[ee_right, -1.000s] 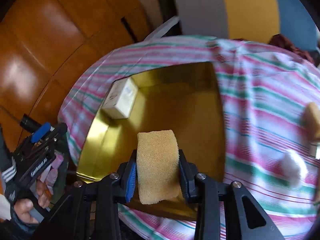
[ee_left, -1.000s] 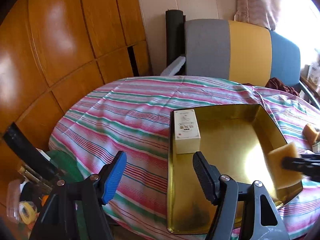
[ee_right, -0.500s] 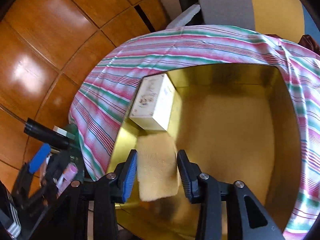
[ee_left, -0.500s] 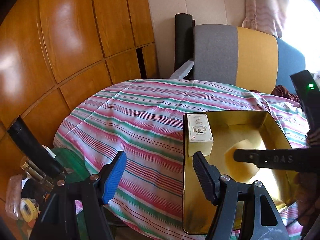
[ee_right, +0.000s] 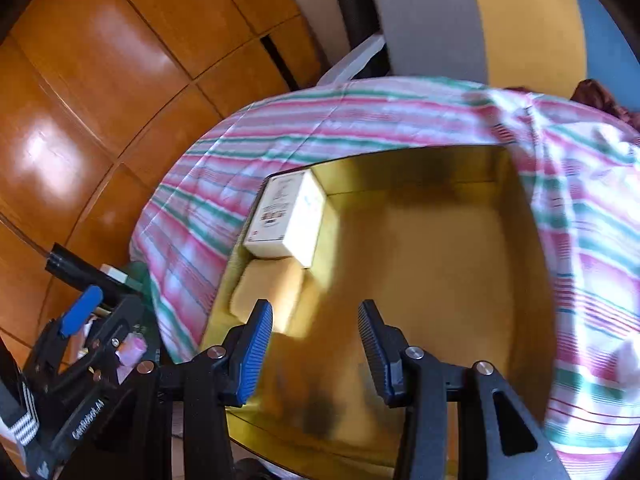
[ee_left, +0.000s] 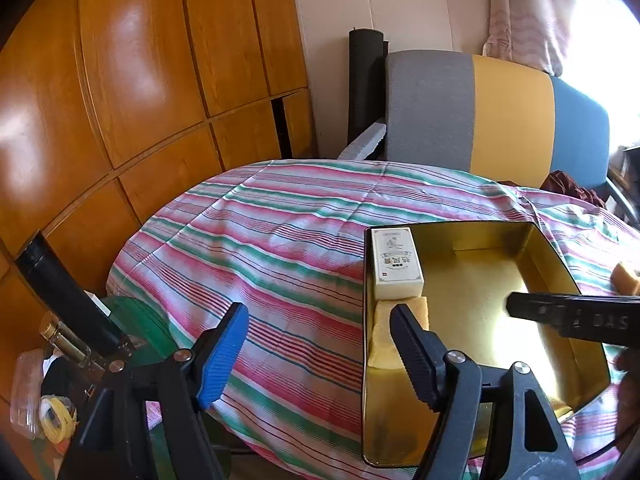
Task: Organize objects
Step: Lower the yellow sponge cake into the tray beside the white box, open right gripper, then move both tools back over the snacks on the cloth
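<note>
A gold metal tray (ee_left: 472, 284) lies on the striped tablecloth (ee_left: 280, 248). A white box (ee_left: 396, 266) stands in its far left corner, and a yellow sponge (ee_left: 382, 332) lies just in front of the box against the left wall. My right gripper (ee_right: 316, 350) hovers over the tray floor (ee_right: 420, 260), its jaws opening, with the sponge (ee_right: 268, 292) lying loose to the left of them. The box (ee_right: 288, 216) sits behind the sponge. My left gripper (ee_left: 316, 352) hangs over the tray's left edge, its jaws opening, with nothing between them.
A second sponge (ee_left: 624, 278) lies on the cloth right of the tray, and a white fluffy item (ee_right: 628, 360) lies near the table's right edge. A grey, yellow and blue chair (ee_left: 480, 120) stands behind the table. Wooden panels (ee_left: 120, 100) line the left; clutter (ee_left: 52, 412) lies below.
The right gripper carried the sponge into the tray, set it down in front of the white box, let go, and drew back to the right. The left gripper stays beside the tray.
</note>
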A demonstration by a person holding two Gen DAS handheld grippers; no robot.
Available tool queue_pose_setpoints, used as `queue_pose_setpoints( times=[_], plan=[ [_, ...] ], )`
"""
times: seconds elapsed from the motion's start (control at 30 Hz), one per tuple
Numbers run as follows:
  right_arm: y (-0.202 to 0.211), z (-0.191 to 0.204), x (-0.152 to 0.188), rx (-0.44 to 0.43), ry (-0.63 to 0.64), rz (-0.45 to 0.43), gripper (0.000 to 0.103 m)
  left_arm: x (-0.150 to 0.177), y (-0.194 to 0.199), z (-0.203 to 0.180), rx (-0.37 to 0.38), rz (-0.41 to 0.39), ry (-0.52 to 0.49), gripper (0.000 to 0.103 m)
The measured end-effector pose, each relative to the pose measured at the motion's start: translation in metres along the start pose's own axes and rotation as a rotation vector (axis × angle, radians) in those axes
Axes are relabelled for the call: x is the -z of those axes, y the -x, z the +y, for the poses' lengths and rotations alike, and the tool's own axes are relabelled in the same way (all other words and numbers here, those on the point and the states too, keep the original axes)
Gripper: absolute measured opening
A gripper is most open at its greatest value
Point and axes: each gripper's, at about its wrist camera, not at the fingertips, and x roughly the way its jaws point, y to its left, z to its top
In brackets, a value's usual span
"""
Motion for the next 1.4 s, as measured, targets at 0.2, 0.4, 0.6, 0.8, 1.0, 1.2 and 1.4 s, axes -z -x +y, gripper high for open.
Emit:
queue_pose_setpoints(
  times=[0.2, 0.4, 0.6, 0.8, 1.0, 1.2, 1.4],
  plan=[
    [0.033, -0.027, 0.009, 0.079, -0.008, -0.069, 0.047, 0.002, 0.001, -0.012, 0.013, 0.009, -0.017, 0.077],
    [0.076, -0.079, 0.027, 0.169, -0.071, -0.134, 0.052, 0.001, 0.005, -0.031, 0.057, 0.007, -0.045, 0.081],
    [0.129, -0.153, 0.049, 0.300, -0.205, -0.191, 0.053, -0.006, 0.013, -0.074, 0.142, -0.014, -0.136, 0.081],
    [0.187, -0.232, 0.081, 0.453, -0.369, -0.243, 0.053, -0.015, 0.029, -0.137, 0.251, -0.042, -0.255, 0.081],
    [0.215, -0.290, 0.115, 0.522, -0.532, -0.280, 0.054, -0.021, 0.042, -0.214, 0.378, -0.043, -0.392, 0.081],
    [0.225, -0.316, 0.131, 0.481, -0.650, -0.321, 0.054, -0.006, 0.045, -0.297, 0.496, 0.021, -0.524, 0.081],
    [0.233, -0.327, 0.142, 0.447, -0.729, -0.364, 0.055, 0.016, 0.026, -0.362, 0.541, 0.114, -0.604, 0.088]
  ],
)
